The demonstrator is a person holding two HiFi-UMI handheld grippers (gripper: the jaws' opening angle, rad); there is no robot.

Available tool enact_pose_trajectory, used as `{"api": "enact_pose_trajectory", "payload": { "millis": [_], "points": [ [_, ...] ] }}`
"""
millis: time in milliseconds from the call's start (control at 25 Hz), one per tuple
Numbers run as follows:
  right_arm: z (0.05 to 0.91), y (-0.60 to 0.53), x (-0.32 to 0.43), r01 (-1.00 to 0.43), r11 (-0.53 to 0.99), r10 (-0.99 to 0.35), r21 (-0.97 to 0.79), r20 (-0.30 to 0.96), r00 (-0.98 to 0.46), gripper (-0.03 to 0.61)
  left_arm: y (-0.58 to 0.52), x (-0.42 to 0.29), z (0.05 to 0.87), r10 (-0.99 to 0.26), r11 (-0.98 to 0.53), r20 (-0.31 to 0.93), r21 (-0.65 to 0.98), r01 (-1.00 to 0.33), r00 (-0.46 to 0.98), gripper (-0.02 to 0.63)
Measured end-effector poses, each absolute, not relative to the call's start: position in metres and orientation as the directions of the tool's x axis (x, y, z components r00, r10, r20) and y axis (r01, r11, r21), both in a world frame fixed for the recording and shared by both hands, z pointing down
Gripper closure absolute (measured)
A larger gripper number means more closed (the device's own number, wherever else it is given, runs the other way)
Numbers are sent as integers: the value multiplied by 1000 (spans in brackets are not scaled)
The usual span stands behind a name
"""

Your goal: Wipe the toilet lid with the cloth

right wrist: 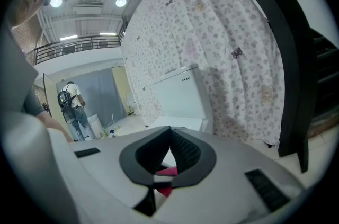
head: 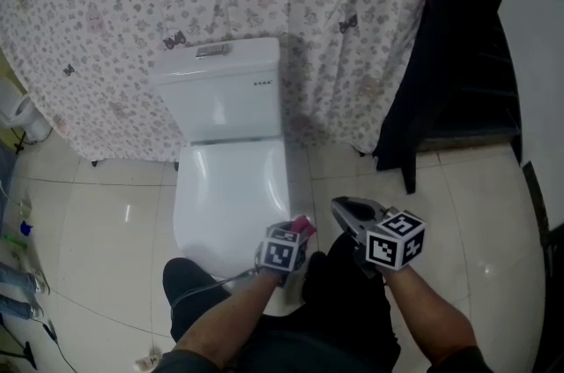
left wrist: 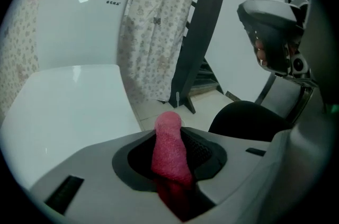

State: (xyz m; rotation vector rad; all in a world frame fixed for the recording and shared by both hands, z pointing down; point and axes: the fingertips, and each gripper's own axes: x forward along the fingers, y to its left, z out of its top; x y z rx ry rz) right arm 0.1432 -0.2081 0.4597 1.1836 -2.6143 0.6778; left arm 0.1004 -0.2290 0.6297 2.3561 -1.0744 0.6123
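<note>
Pink cloth (left wrist: pixel 169 151) is clamped in the left gripper (head: pixel 298 230), held at the near right edge of the closed toilet lid (head: pixel 231 186). The right gripper (head: pixel 349 209) is held just right of it, jaws closed and empty.

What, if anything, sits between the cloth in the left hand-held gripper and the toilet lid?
Nothing visible. The left hand-held gripper is clamped on the pink cloth by the front right of the closed toilet lid, whose top is bare. The right hand-held gripper is off to the side.
</note>
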Motion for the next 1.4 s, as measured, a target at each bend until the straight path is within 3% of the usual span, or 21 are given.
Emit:
{"api": "enact_pose_trajectory", "payload": {
  "millis": [280, 520, 1040, 1400],
  "points": [
    [463, -211, 157, -766, 555, -677, -324, 358, -643, 575, -221, 128, 596, -564, -639, 503, 236, -732, 655, 494],
    [453, -213, 145, -749, 583, -667, -314, 341, -663, 577, -225, 104, 554, -633, -622, 420, 224, -751, 650, 494],
    [420, -208, 76, -645, 709, -585, -284, 275, -763, 575, -198, -41, 413, -829, -532, 96, 167, -830, 551, 492],
    [418, -198, 41, -590, 756, -538, -282, 247, -806, 575, -152, -152, 352, -917, -397, -85, 104, -912, 390, 492]
  ]
}}
